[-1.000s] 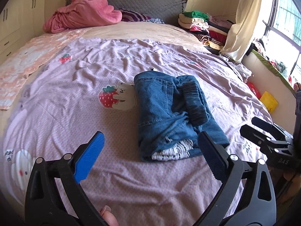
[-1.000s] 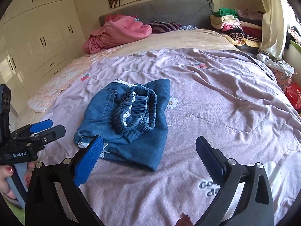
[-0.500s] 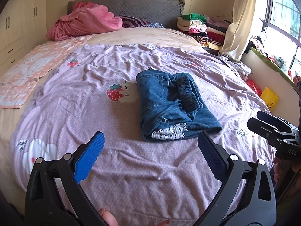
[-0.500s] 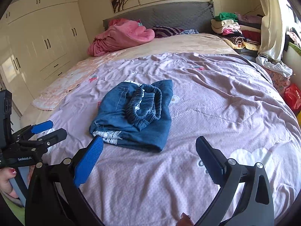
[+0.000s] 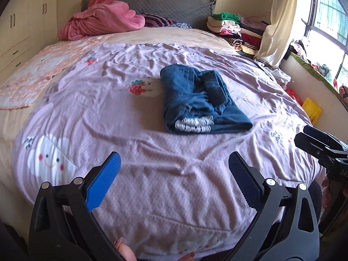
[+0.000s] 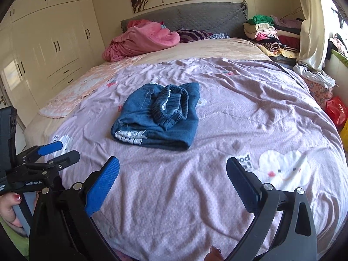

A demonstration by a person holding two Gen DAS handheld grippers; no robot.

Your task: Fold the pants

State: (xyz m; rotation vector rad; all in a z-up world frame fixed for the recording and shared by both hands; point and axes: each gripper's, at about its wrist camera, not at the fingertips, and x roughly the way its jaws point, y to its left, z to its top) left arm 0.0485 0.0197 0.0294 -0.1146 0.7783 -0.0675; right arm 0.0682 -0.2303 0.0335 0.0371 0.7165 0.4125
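Blue denim pants (image 5: 195, 100) lie folded into a compact bundle on the lilac bedspread (image 5: 108, 113), waistband on top and white patterned cuffs toward me. They also show in the right wrist view (image 6: 158, 115). My left gripper (image 5: 174, 174) is open and empty, held back over the bed's near edge, well short of the pants. My right gripper (image 6: 173, 178) is open and empty, also near the foot of the bed. Each gripper shows in the other's view: the right one (image 5: 322, 148) at the far right, the left one (image 6: 54, 152) at the far left.
A pink blanket (image 5: 102, 21) is heaped by the grey headboard (image 5: 165, 4). Stacked folded clothes (image 5: 235, 28) sit at the bed's far right corner near a curtain (image 5: 276, 21). White wardrobes (image 6: 47, 43) line the left wall. Bags (image 6: 337, 108) lie on the floor at right.
Both grippers have drawn back from the pants toward the foot of the bed, so the bundle looks smaller and farther. Both stay open. The pants have not moved.
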